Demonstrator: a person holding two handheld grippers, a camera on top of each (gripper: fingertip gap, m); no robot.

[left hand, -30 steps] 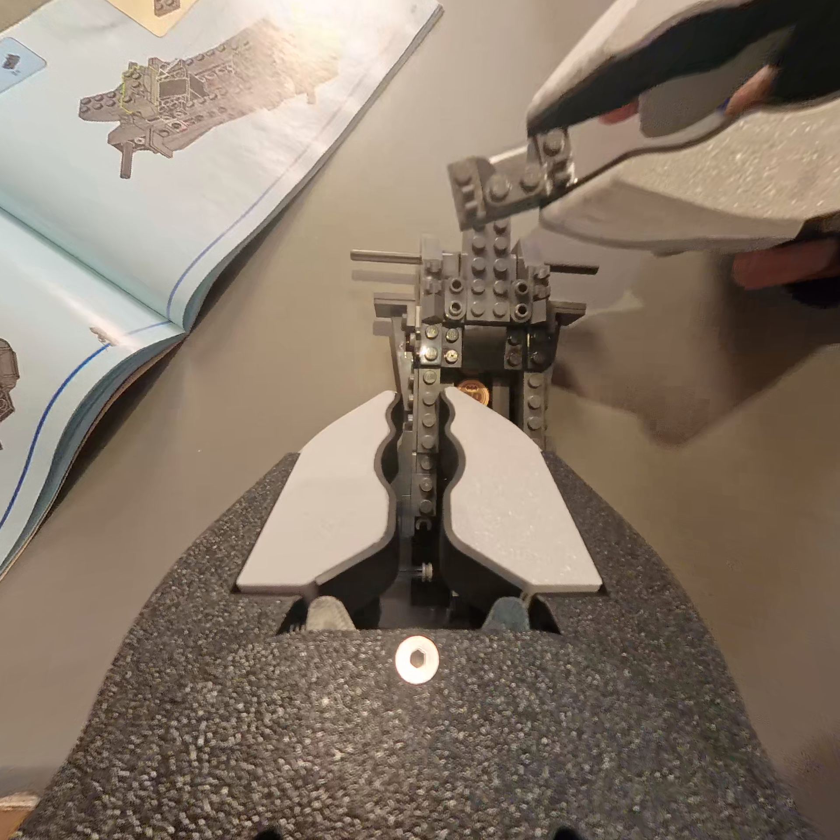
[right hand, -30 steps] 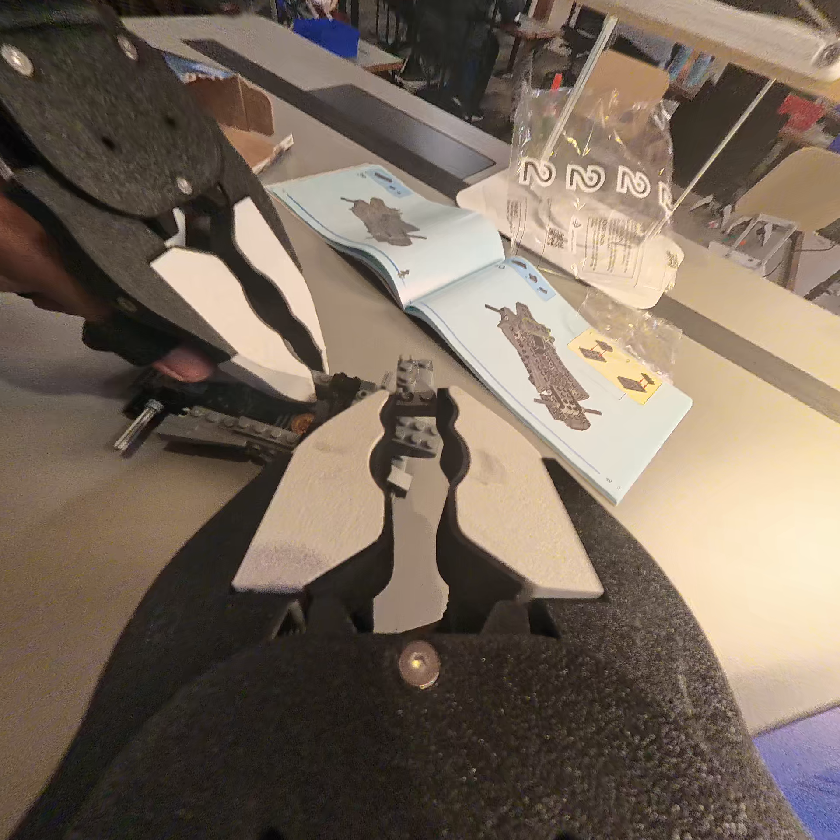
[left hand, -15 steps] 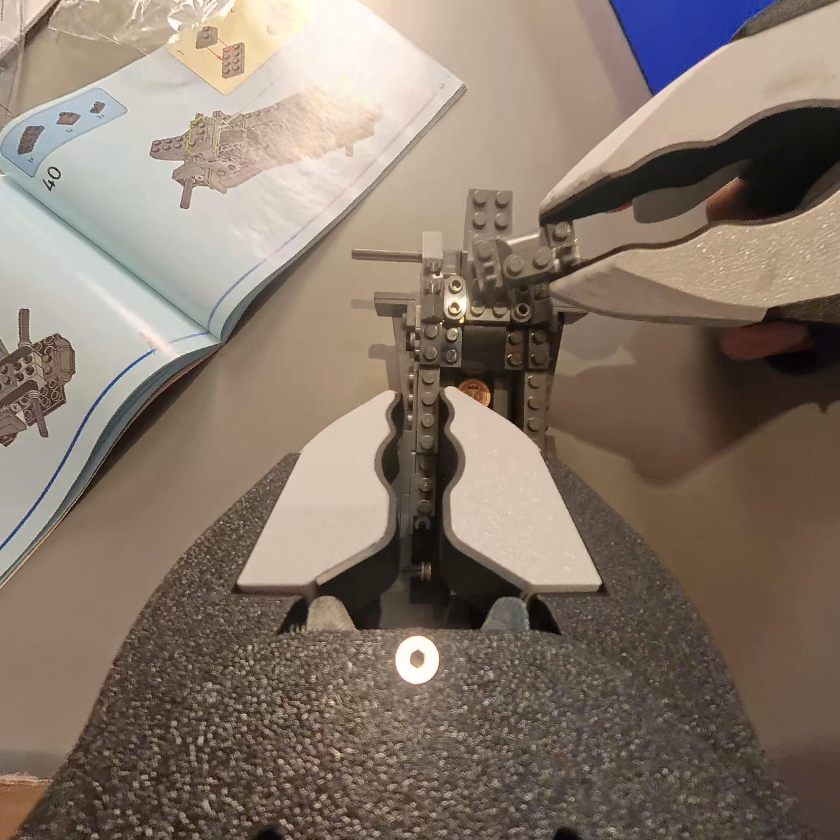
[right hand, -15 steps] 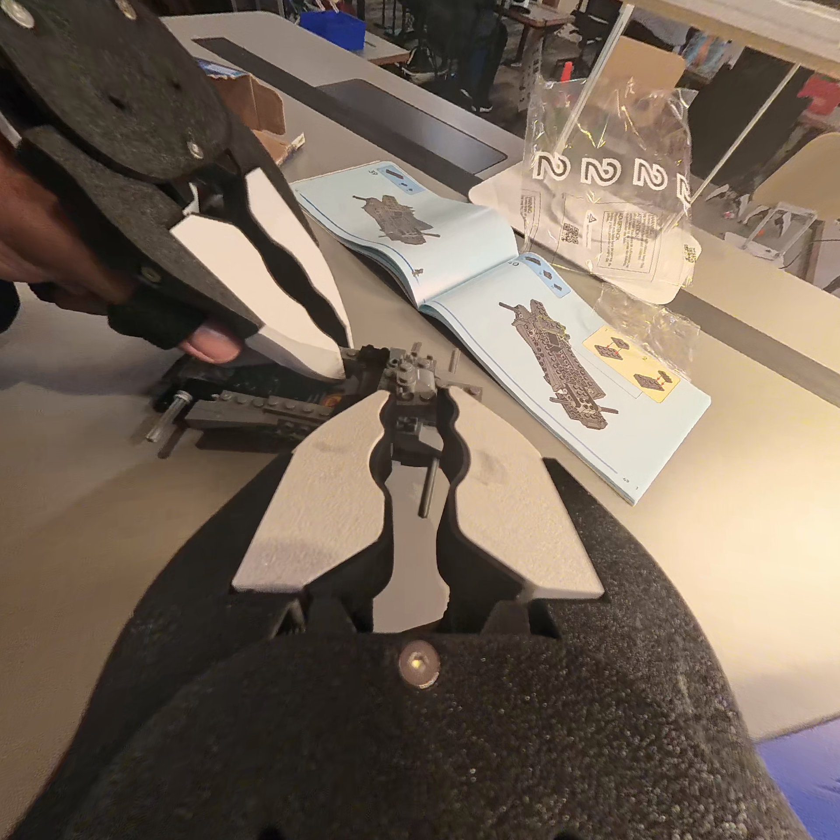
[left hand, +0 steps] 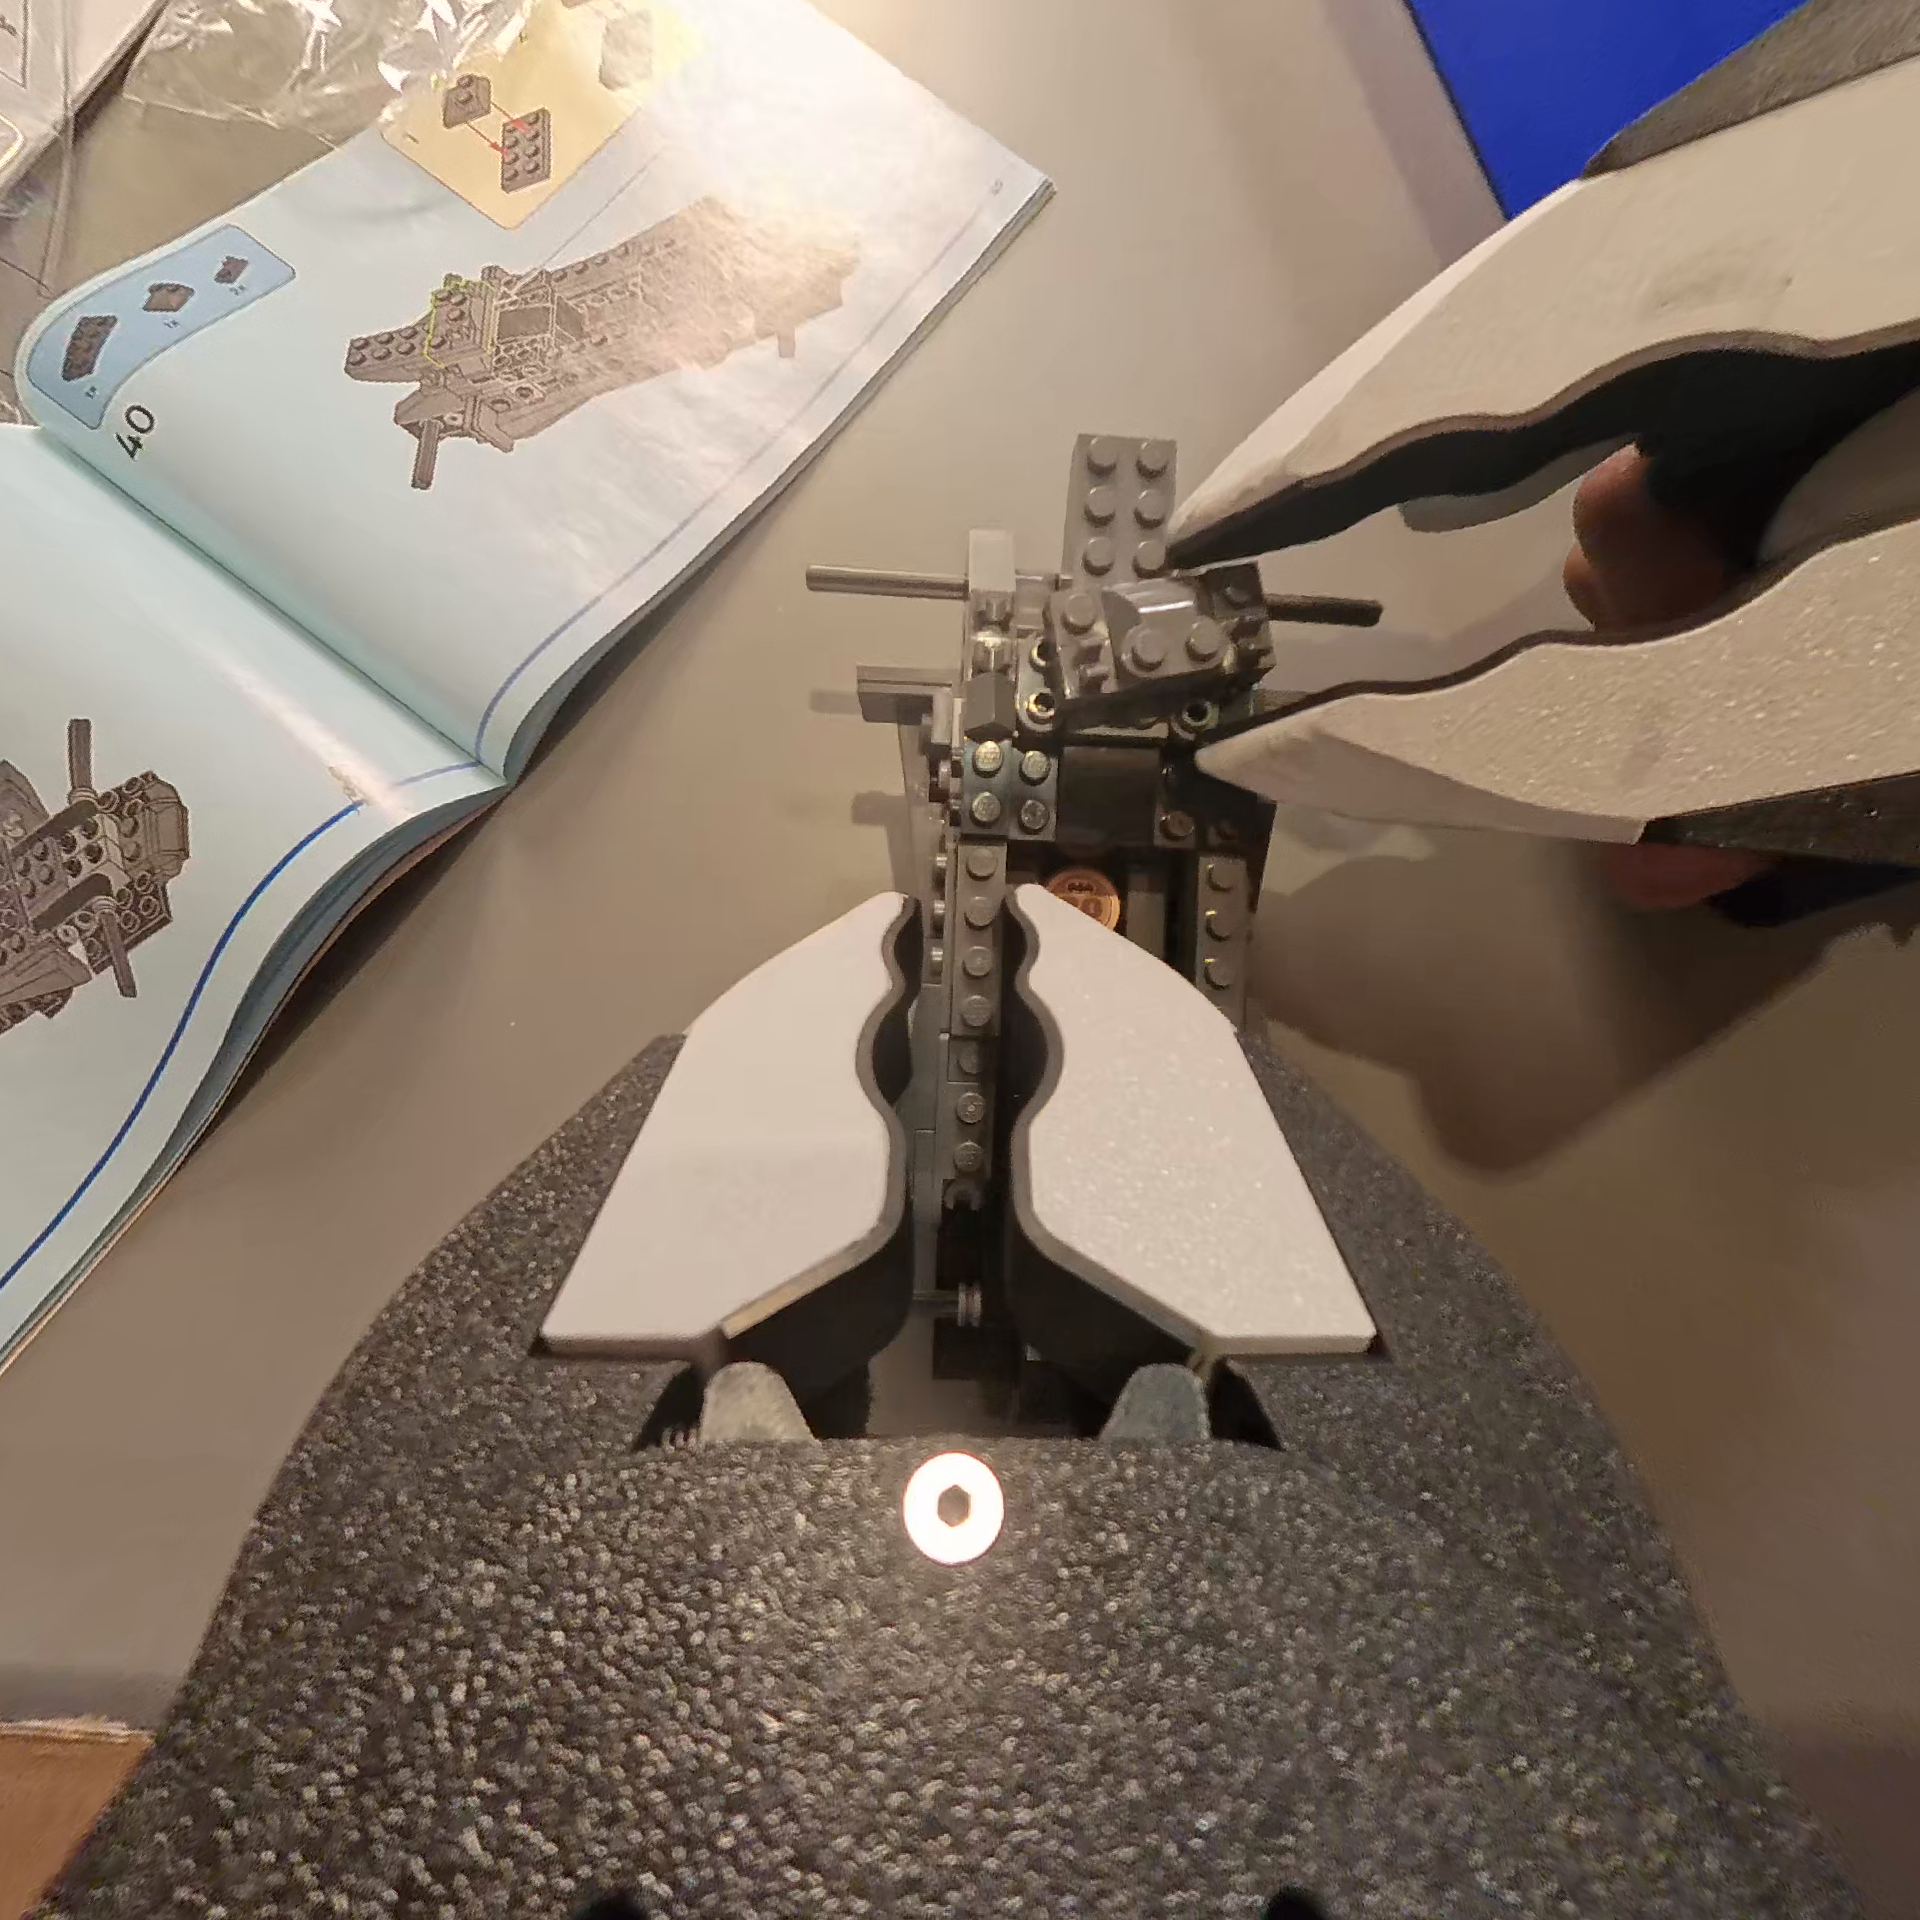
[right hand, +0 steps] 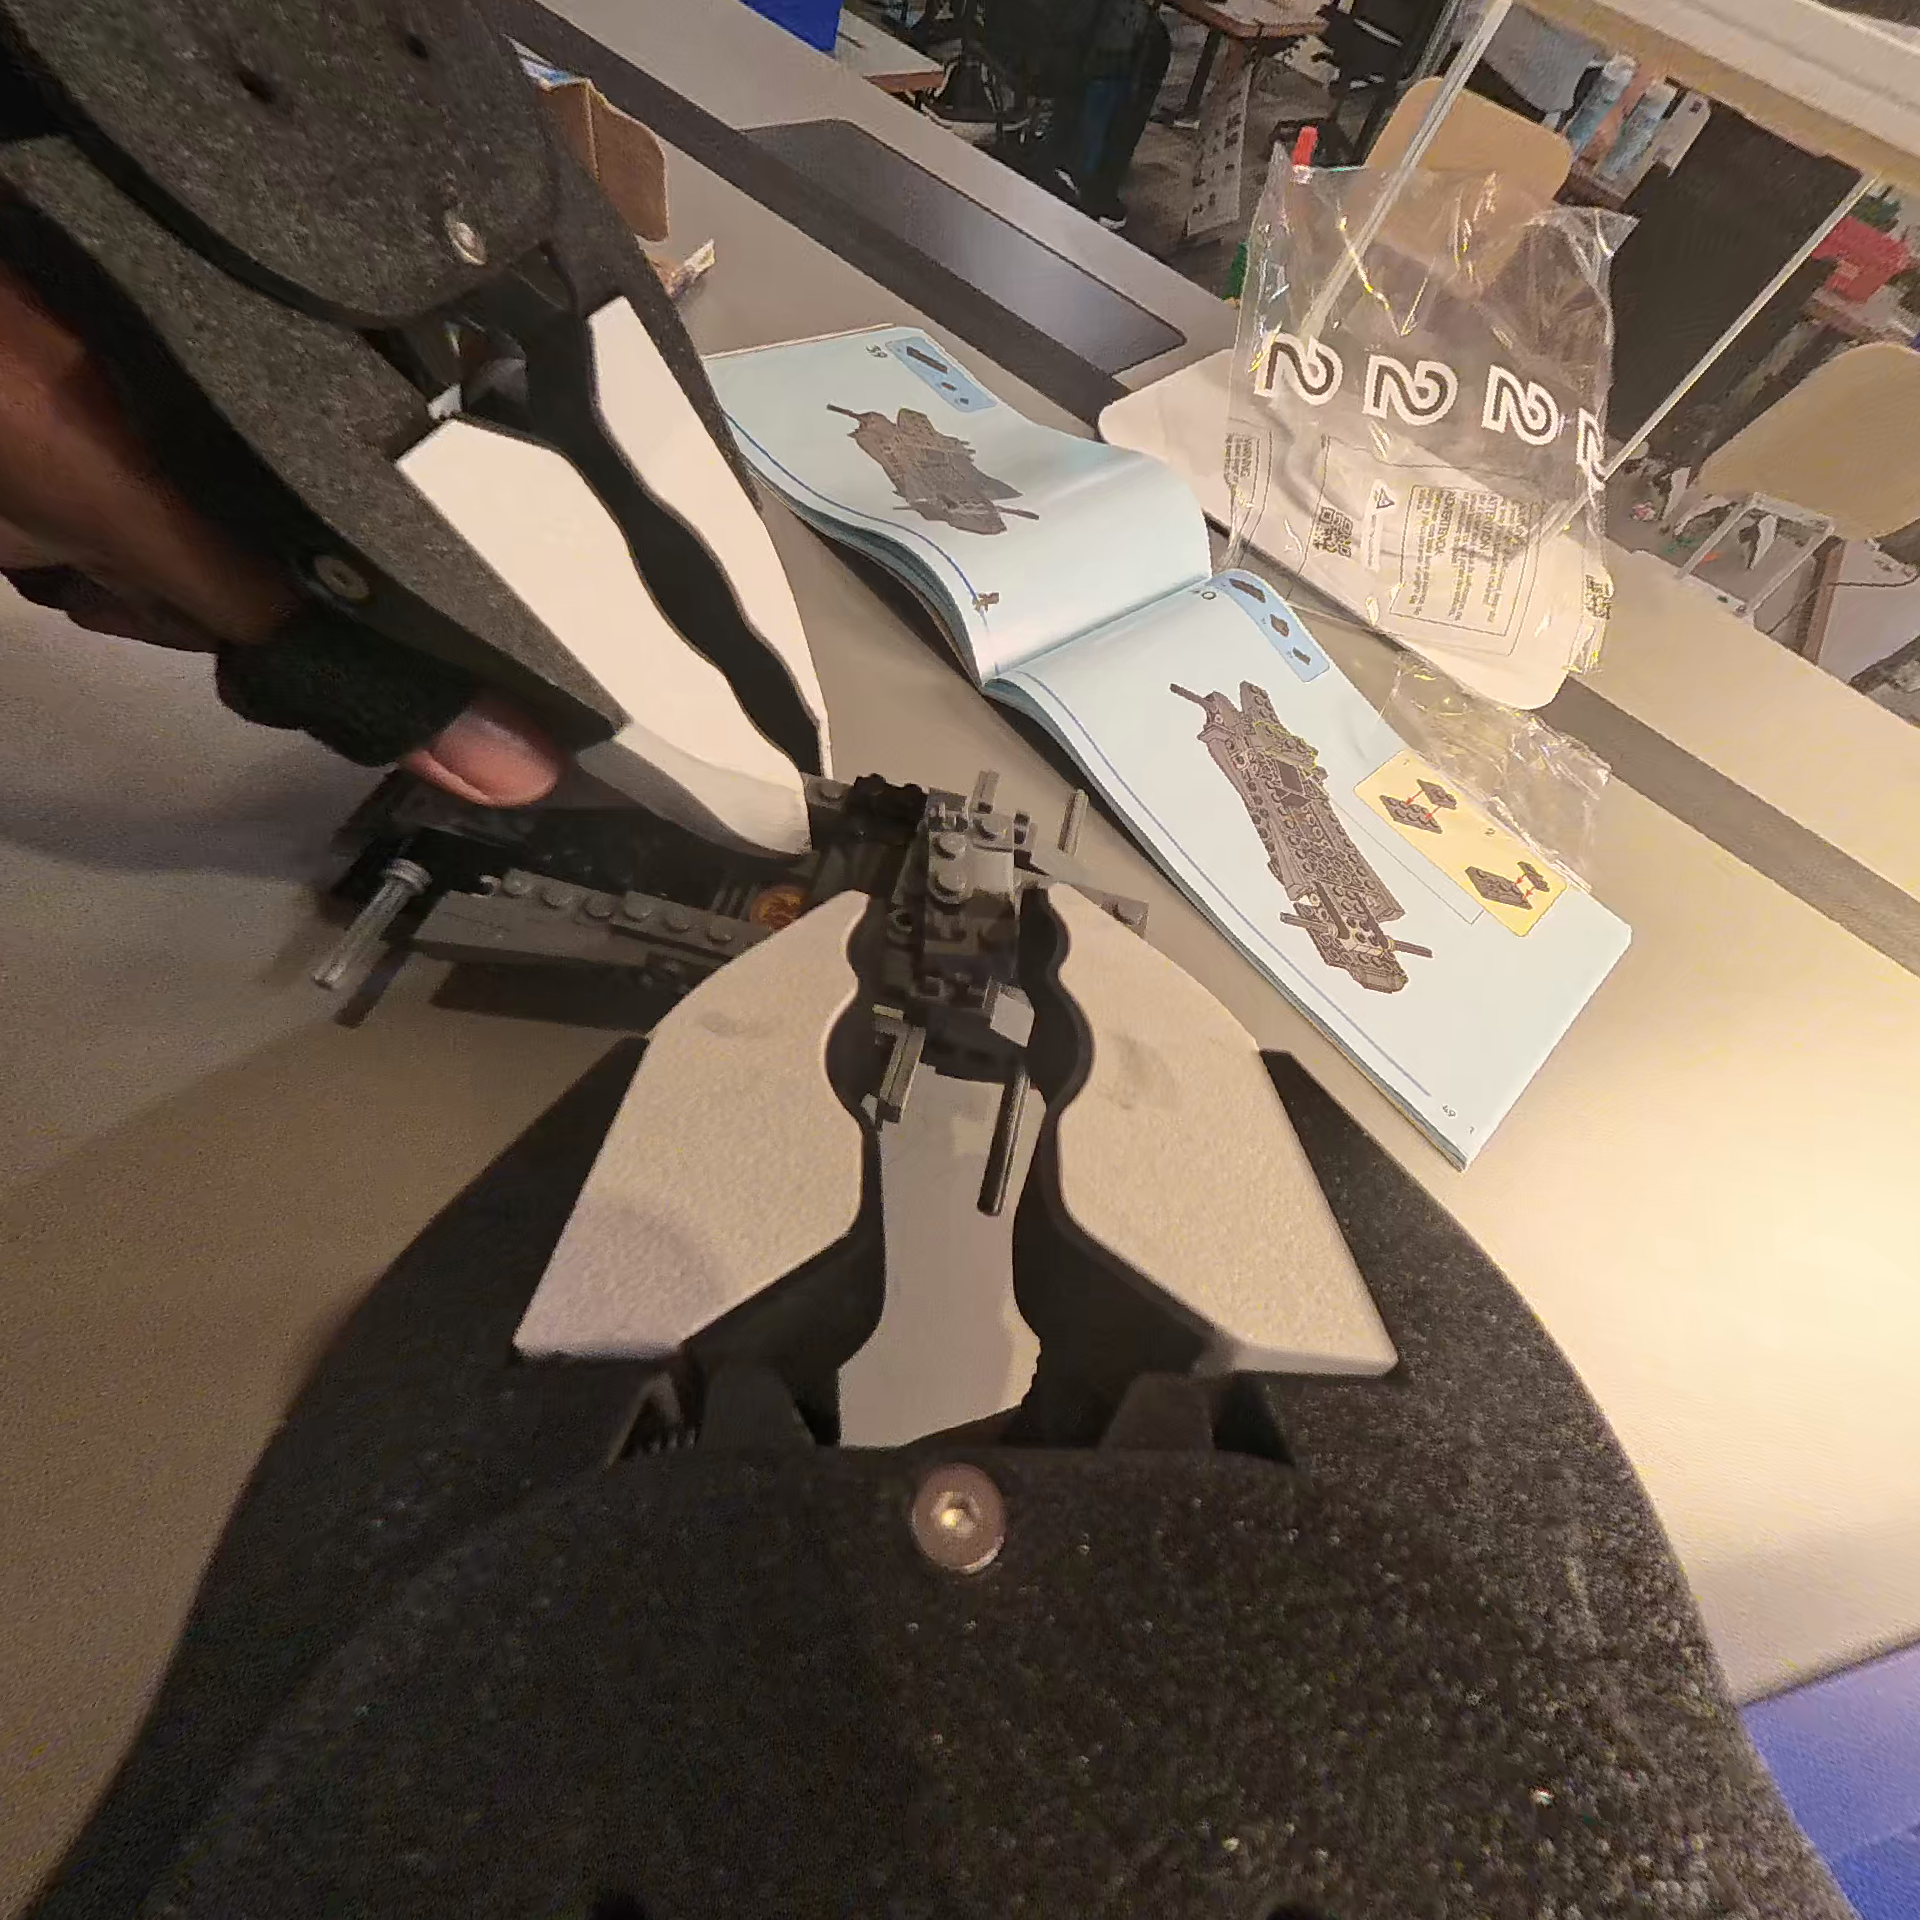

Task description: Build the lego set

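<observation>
Counts: two hand-held grippers, one grey brick model [left hand: 1091, 790], one small grey brick piece [left hand: 1143, 644] on its far end, one open instruction booklet [left hand: 436, 499], one clear plastic bag [right hand: 1434, 436] with a second crumpled bit of clear plastic [right hand: 1496, 748] beside the booklet, one cardboard box [right hand: 613, 166] at the far left.

The model lies on the grey bench [left hand: 675, 1091]. The left hand-held gripper [left hand: 961, 914] is clenched on a long studded strip [left hand: 977, 956] of the model, pads pressing both sides. The model runs straight out ahead of that gripper's fingers. The right hand-held gripper [right hand: 951, 925] straddles the model's far end from the side. Its jaws are spread, one fingertip above the small piece and one below, with a visible gap at each pad, so it grips nothing. The booklet sits to the left of the model, well apart.

Versus a second ago: the right hand-held gripper held the small piece up in the air above the model. Now the piece sits down on the model and those jaws have parted wider. The left grip is unchanged. The view has shifted and more of the booklet shows.
</observation>
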